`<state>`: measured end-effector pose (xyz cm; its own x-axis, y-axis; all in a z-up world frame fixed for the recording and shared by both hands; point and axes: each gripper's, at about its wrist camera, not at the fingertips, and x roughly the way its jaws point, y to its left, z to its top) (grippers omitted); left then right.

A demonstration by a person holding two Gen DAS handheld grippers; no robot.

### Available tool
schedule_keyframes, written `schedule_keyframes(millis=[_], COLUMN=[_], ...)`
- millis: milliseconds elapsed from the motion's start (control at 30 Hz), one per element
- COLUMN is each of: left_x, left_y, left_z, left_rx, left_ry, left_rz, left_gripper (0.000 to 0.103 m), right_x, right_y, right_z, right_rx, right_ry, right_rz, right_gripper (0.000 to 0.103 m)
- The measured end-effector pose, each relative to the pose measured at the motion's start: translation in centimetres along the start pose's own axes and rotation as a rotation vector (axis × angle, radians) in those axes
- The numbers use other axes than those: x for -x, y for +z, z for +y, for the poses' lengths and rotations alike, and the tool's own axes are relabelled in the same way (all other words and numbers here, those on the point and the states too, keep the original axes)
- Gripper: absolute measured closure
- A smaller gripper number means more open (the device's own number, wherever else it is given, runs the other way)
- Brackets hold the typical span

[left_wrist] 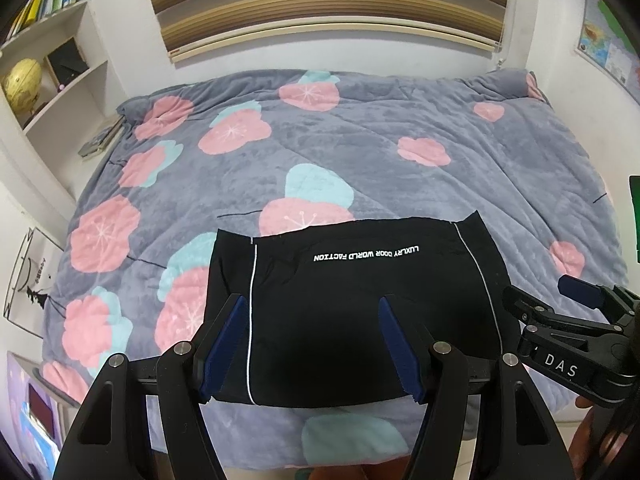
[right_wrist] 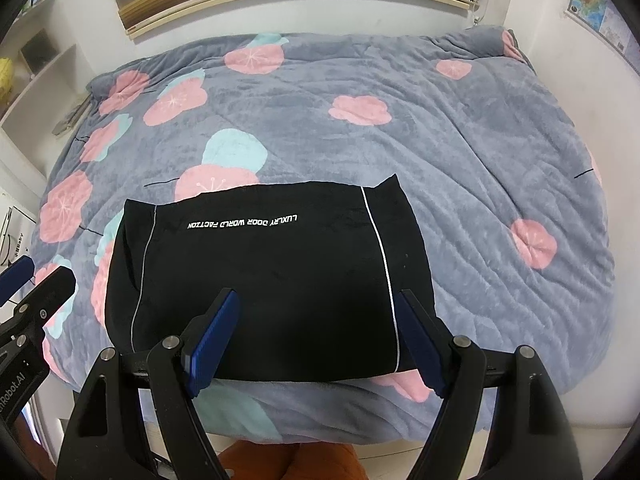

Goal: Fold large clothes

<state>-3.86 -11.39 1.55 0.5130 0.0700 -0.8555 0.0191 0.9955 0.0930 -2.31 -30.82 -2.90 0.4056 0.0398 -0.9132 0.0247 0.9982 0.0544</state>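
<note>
A bed under a grey plush quilt (left_wrist: pixel 360 152) with pink and teal blossoms fills the middle. At twelve o'clock, a striped brown-and-cream blind (left_wrist: pixel 320 0) hangs on the white wall. At ten o'clock, white shelves (left_wrist: pixel 60 80) hold books and a gold globe (left_wrist: pixel 23 82). At two o'clock, a map poster (left_wrist: pixel 608 44).

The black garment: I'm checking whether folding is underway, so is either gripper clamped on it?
No: the black garment lies flat on the bedspread, and both the left gripper and right gripper hover open above it.
</note>
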Motion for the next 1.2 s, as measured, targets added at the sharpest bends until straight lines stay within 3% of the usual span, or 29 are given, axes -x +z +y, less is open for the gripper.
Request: schedule_keyframes(millis=[733, 1200], left_x=[-0.8, -1.5], left_y=[-0.3, 0.0], left_z=[-0.7, 0.2], left_rx=[0.008, 0.033], left_ry=[0.003, 0.036], left_rz=[0.029, 0.041], left_gripper=[0.033, 0.034], right_x=[-0.9, -0.6], right_y=[-0.2, 0.3], right_z=[-1.3, -1.7], right_rx=[0.024, 0.056], right_ry=[0.008, -0.019], right_rz=[0.024, -0.008], right_gripper=[0.022, 0.022])
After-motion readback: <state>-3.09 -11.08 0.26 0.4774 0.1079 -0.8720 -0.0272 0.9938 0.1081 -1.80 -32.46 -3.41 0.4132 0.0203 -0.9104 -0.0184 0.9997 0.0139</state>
